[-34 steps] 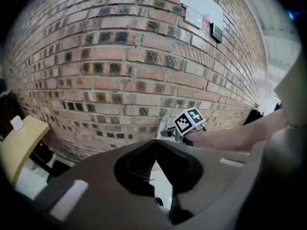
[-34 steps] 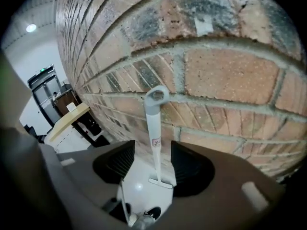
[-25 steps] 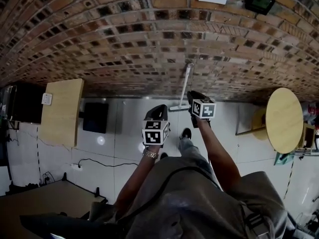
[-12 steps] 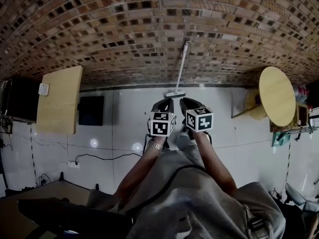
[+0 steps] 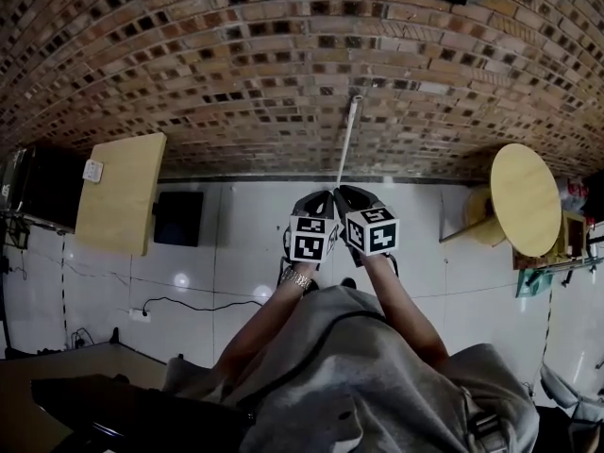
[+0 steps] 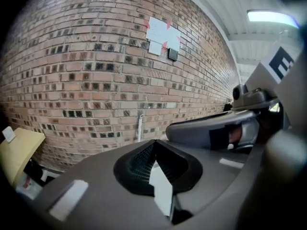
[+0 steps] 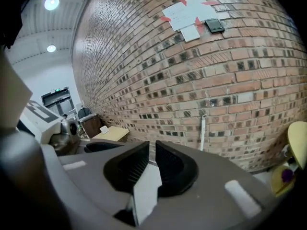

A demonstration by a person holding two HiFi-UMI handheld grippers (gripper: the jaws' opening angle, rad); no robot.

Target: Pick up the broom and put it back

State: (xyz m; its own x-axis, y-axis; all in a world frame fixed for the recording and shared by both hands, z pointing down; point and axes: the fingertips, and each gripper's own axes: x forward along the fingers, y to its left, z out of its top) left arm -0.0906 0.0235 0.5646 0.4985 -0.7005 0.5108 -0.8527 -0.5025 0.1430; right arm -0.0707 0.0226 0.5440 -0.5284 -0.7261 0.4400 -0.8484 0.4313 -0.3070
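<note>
Black fingers (image 6: pixel 171 161) of left gripper (image 6: pixel 154 143) and right gripper (image 7: pixel 152 147) are closed on nothing, clear of the broom (image 5: pixel 348 140).

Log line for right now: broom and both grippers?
broom: leaning on brick wall, not held | left gripper: shut, empty | right gripper: shut, empty | grippers side by side, short of broom

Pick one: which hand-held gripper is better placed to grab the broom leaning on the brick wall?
Right, narrowly. The left hand-held gripper and right hand-held gripper are both shut, empty, side by side; the broom on the wall stands nearer the right one's line.
</note>
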